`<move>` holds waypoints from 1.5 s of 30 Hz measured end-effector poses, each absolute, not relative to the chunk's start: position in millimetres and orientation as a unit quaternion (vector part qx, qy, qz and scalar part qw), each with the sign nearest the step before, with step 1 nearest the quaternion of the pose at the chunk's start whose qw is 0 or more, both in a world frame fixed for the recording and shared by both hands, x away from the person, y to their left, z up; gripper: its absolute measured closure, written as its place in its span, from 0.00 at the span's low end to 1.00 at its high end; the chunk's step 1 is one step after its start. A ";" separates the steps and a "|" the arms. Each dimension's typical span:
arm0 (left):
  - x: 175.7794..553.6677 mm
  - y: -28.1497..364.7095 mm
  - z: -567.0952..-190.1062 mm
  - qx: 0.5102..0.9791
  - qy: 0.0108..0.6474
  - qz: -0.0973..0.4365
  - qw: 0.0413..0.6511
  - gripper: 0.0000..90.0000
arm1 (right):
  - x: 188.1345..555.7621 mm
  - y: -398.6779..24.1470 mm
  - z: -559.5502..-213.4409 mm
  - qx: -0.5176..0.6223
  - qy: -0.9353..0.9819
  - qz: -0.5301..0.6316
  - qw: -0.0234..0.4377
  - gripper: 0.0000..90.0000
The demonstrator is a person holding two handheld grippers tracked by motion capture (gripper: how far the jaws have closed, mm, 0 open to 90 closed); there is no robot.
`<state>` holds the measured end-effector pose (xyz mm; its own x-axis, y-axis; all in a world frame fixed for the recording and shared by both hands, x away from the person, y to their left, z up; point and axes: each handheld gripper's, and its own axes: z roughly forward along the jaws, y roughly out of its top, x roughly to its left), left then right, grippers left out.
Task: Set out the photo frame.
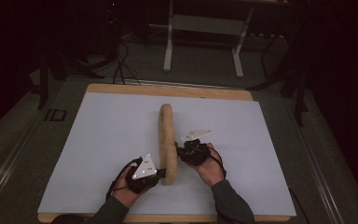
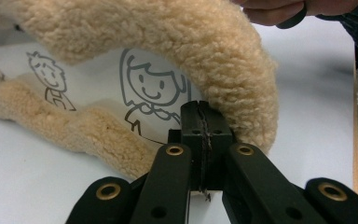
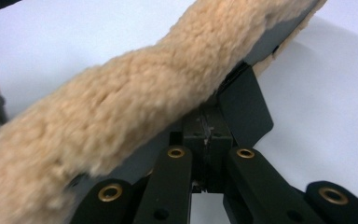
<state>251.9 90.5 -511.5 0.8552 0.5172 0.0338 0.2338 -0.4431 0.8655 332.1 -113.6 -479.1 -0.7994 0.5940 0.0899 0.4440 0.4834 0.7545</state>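
Observation:
A long tan fleece piece (image 1: 167, 140) lies as a narrow band down the middle of the white sheet (image 1: 112, 140). My left gripper (image 1: 161, 172) meets its near end from the left. In the left gripper view the jaws (image 2: 200, 116) are pressed together on the edge of the fleece (image 2: 168, 37), where a white lining (image 2: 149, 84) printed with cartoon figures shows. My right gripper (image 1: 179, 150) meets the band from the right, farther up. Its jaws (image 3: 208, 121) are closed on the grey underside edge of the fleece (image 3: 121, 107), which arches over them.
The white sheet covers a wooden table (image 1: 168, 90) with its edge showing at the back. Beyond it stand a metal frame's legs (image 1: 203, 28) and cables (image 1: 121, 65) on a dark floor. The other hand (image 2: 279, 9) appears at the top of the left gripper view.

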 end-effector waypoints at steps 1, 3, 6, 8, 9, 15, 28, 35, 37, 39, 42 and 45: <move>251.8 90.3 -511.7 0.836 0.225 0.148 0.478 1.00 | 331.0 -112.2 -478.8 0.299 0.858 0.409 0.090 1.00; 251.6 90.1 -511.9 0.837 0.224 0.150 0.477 1.00 | 330.7 -111.9 -478.5 0.299 0.857 0.409 0.088 1.00; 251.5 89.4 -512.3 0.836 0.225 0.151 0.477 1.00 | 330.2 -111.2 -478.2 0.293 0.860 0.408 0.083 1.00; 251.4 88.4 -512.8 0.836 0.225 0.153 0.477 1.00 | 329.9 -110.8 -478.7 0.289 0.862 0.408 0.081 1.00; 251.6 87.0 -513.6 0.835 0.225 0.154 0.477 1.00 | 329.7 -110.8 -479.3 0.289 0.863 0.408 0.077 1.00; 251.1 79.9 -517.1 0.840 0.223 0.162 0.468 1.00 | 330.1 -110.7 -480.5 0.283 0.867 0.404 0.073 1.00; 252.6 69.0 -520.2 0.835 0.229 0.170 0.470 1.00 | 335.9 -117.2 -474.8 0.304 0.863 0.396 0.076 0.99; 252.0 73.3 -516.8 0.835 0.227 0.174 0.470 0.97 | 337.6 -119.9 -468.4 0.323 0.858 0.388 0.090 0.87; 252.1 75.2 -515.7 0.834 0.228 0.171 0.472 0.95 | 338.1 -122.1 -465.9 0.329 0.855 0.389 0.094 0.84; 253.5 77.2 -514.6 0.838 0.227 0.162 0.469 0.94 | 339.1 -124.6 -462.8 0.336 0.852 0.389 0.099 0.81; 254.9 81.0 -513.2 0.841 0.228 0.156 0.465 0.92 | 340.4 -128.8 -456.7 0.344 0.847 0.393 0.100 0.79; 257.5 86.0 -512.3 0.840 0.239 0.155 0.461 0.91 | 340.4 -131.6 -449.9 0.352 0.841 0.399 0.101 0.77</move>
